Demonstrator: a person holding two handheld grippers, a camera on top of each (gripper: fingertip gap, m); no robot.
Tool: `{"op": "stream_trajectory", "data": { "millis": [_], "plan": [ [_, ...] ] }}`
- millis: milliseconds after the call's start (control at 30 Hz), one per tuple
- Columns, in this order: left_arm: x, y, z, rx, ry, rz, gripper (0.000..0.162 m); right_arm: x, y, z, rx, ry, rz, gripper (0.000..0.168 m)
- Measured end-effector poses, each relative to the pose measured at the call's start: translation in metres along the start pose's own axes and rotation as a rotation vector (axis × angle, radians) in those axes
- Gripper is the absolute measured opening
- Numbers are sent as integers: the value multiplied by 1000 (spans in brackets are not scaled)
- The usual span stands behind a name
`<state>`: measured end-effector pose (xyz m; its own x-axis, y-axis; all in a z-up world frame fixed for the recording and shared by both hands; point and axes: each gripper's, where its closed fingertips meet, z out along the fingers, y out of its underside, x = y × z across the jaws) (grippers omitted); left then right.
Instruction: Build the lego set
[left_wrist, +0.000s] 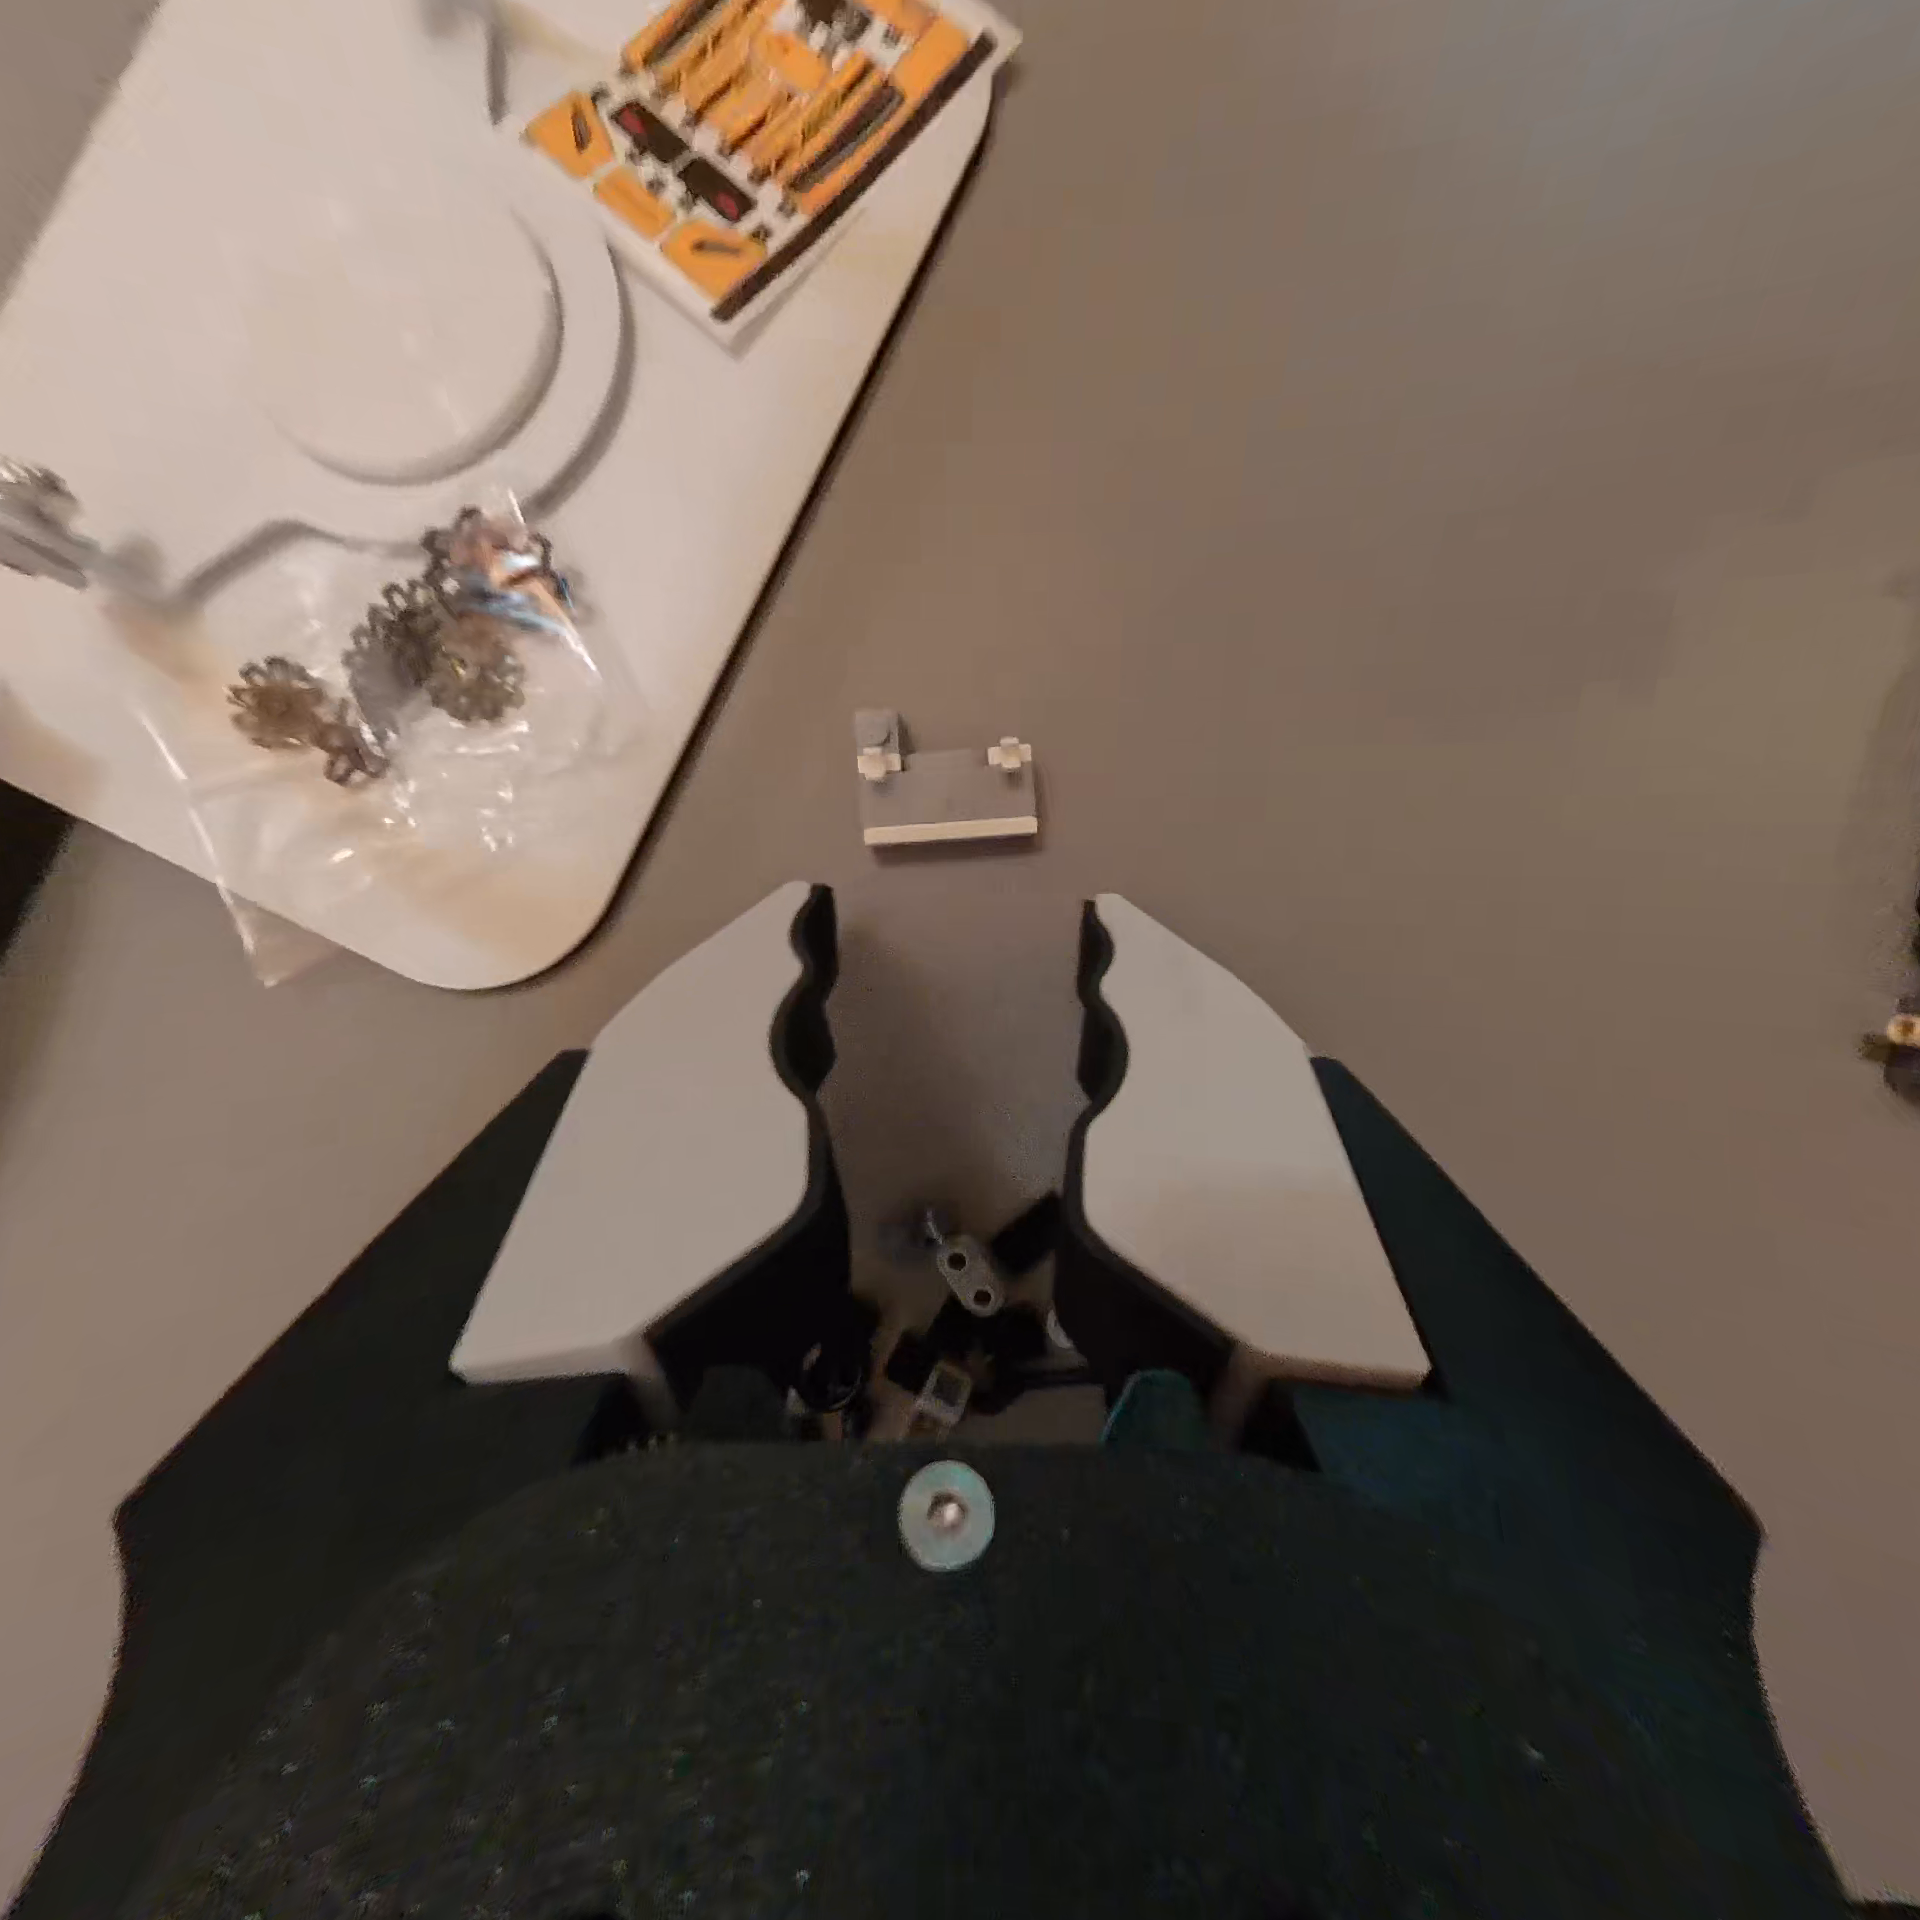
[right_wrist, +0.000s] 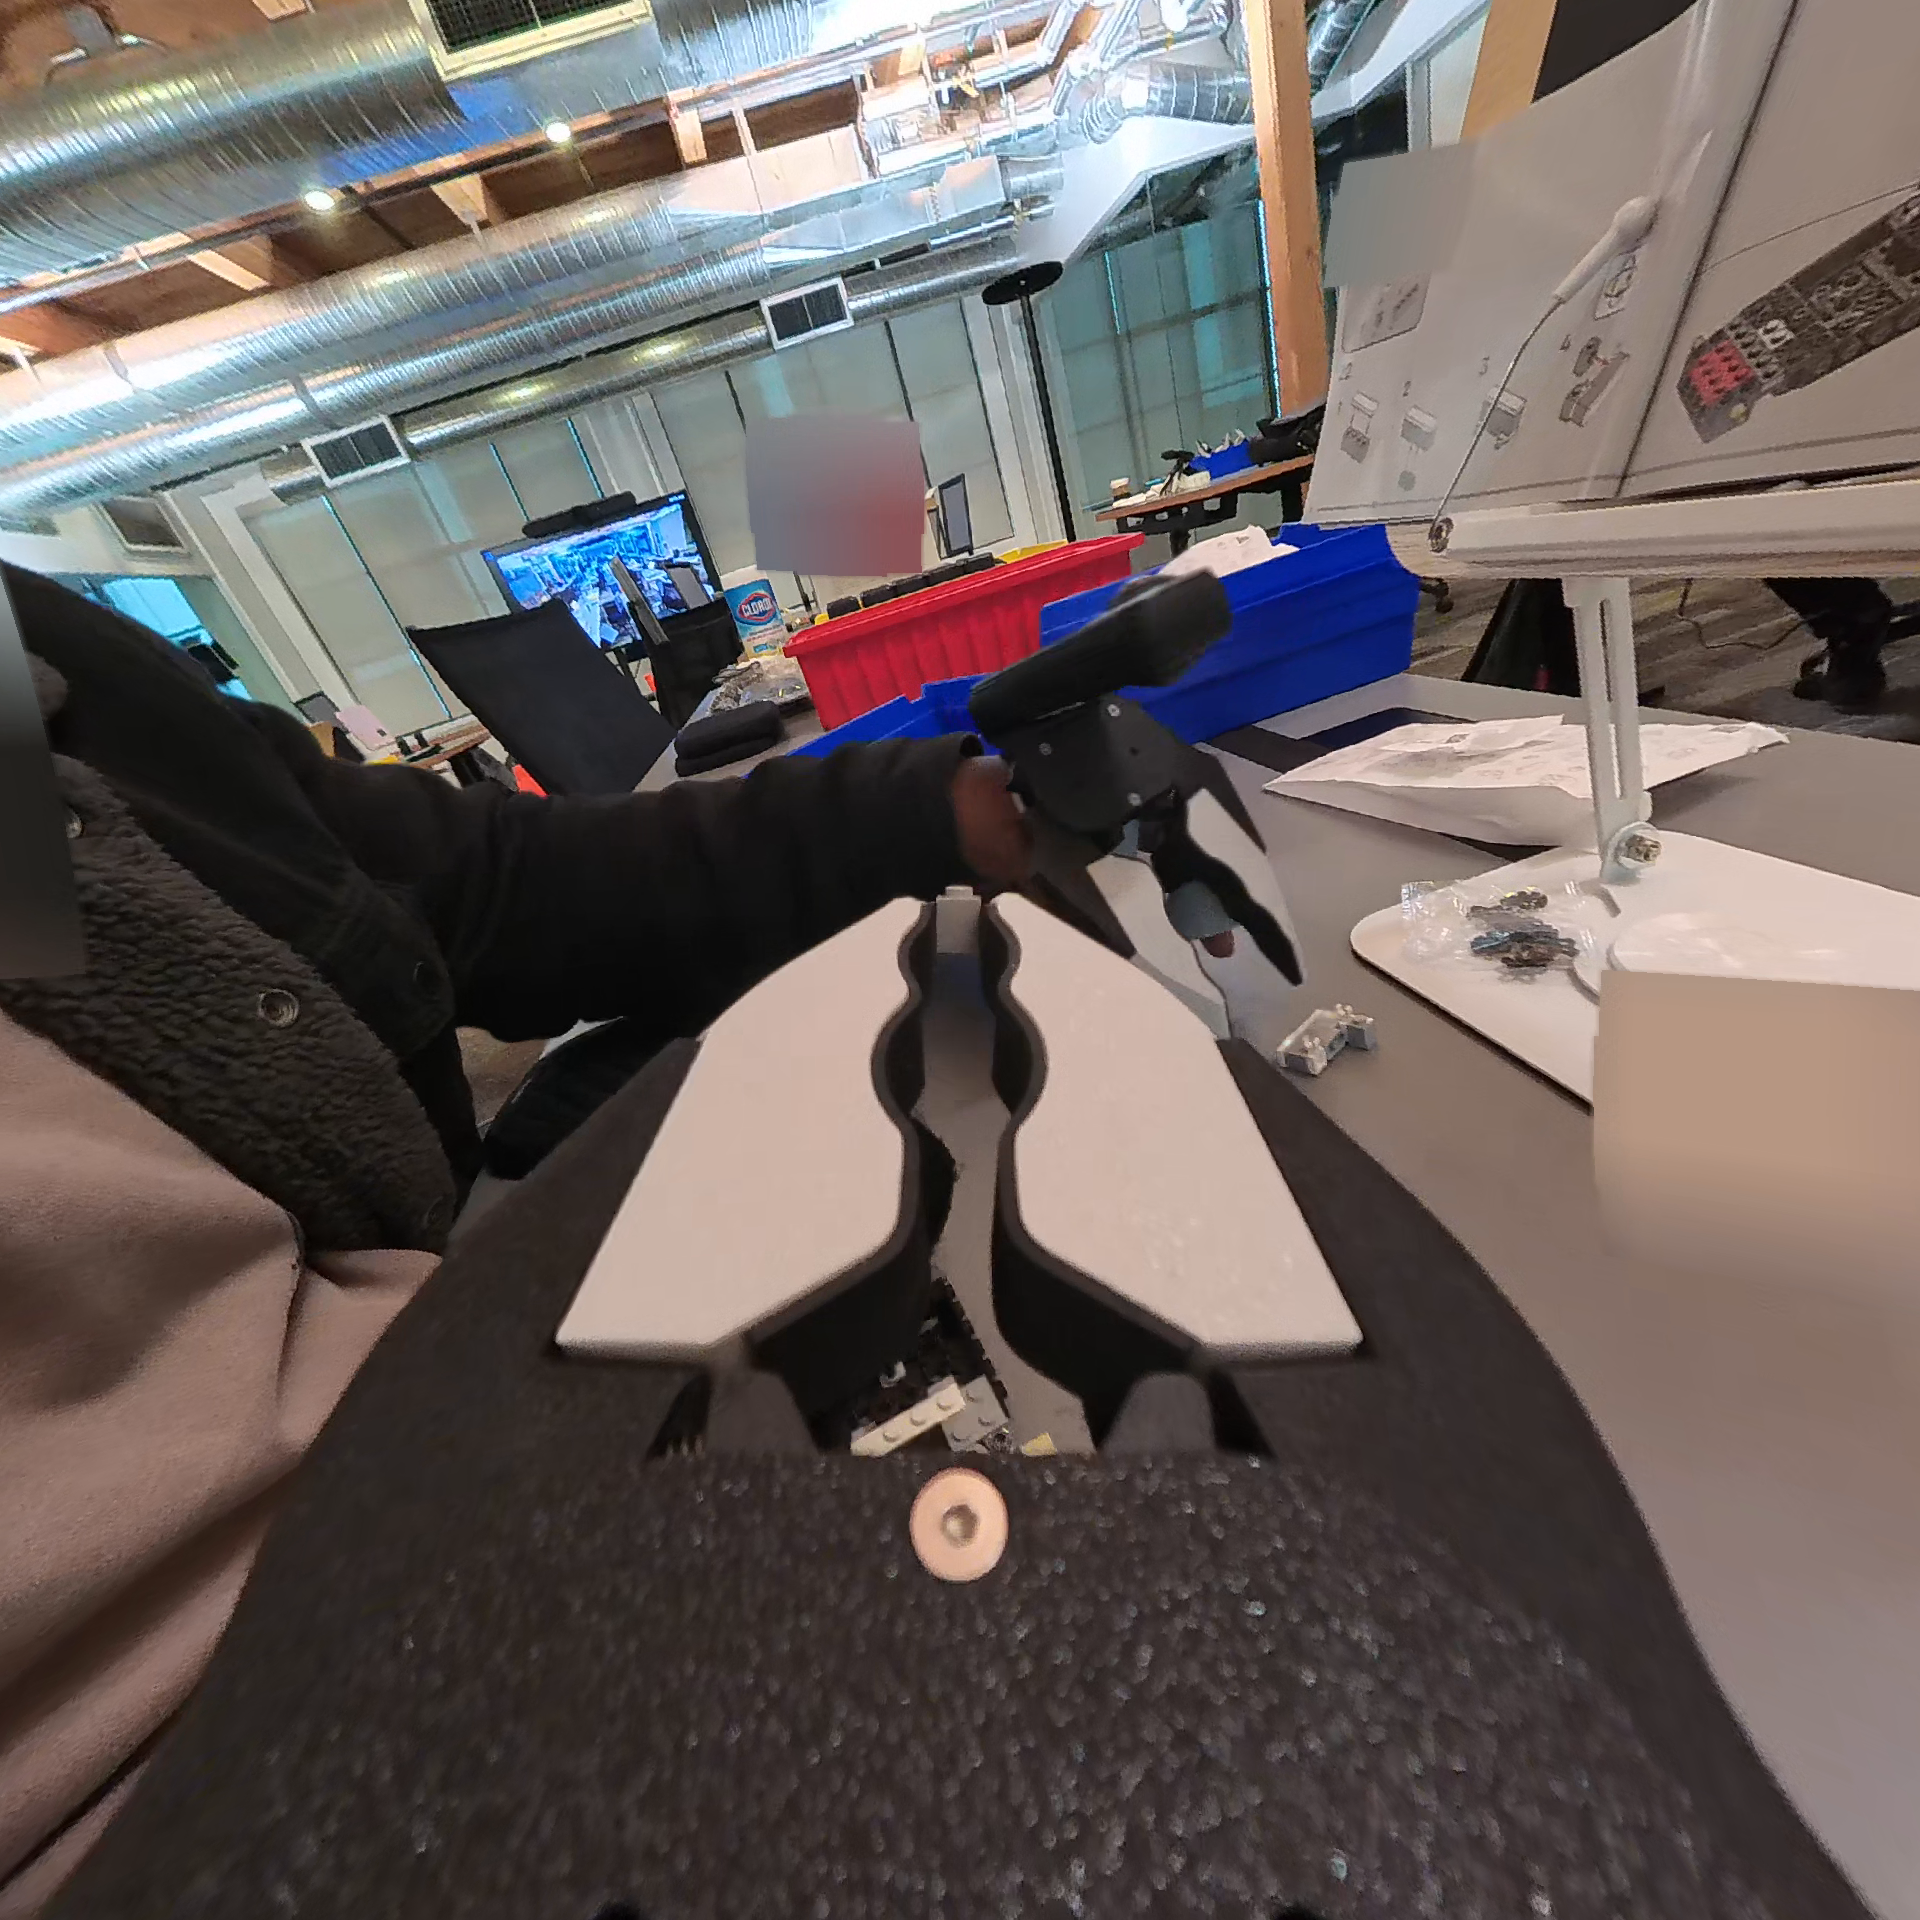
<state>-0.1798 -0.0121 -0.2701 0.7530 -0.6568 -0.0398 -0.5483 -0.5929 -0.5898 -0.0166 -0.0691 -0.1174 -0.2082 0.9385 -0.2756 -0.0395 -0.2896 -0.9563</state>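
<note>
**brickfan:** So where's the build at? I see a small grey lego sub-assembly with white clips and a pale strip along its front edge (left_wrist: 948, 781) lying flat on the grey matte tabletop (left_wrist: 1351, 520), just ahead of the left gripper (left_wrist: 956, 904).

**umi_guy:** Yep, looks early on to me. The left gripper hangs just short of it, fingers spread wide, nothing between them. Next move is probably to ease forward and pinch the piece across its sides. The right gripper (right_wrist: 951, 914) has its fingers nearly together on what looks like a thin pale piece, though I can't tell for sure.

**brickfan:** Anything in the way?

**umi_guy:** Not directly. The white rounded stand base (left_wrist: 727, 520) sits off to the left with a clear plastic bag of dark gear-like parts (left_wrist: 416, 665) and an orange-and-black sticker sheet (left_wrist: 769, 135) on it. A pile of loose dark and grey lego bits (left_wrist: 956, 1309) lies under the left gripper. The open instruction booklet on the stand (right_wrist: 1621, 343) is propped up beyond.
</note>
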Motion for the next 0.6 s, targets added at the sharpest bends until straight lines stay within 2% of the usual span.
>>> {"op": "stream_trajectory", "data": {
  "millis": [67,167,333,467,600],
  "plan": [
    [-1,2,9,-41,10,-35,55,1,0,-1,-1,7,-8,7],
    [-5,-6,17,-15,-5,-52,57,3,-1,-3,4,11,0,7],
    [2,-12,22,25,46,-72,36,6,1,-6,4,16,16,7],
    [6,-15,22,56,29,-23,34,7,4,-6,-6,16,13,7],
    [44,-38,8,187,98,13,34,3,12,-4,-54,-7,-43,7]
  ]
}}
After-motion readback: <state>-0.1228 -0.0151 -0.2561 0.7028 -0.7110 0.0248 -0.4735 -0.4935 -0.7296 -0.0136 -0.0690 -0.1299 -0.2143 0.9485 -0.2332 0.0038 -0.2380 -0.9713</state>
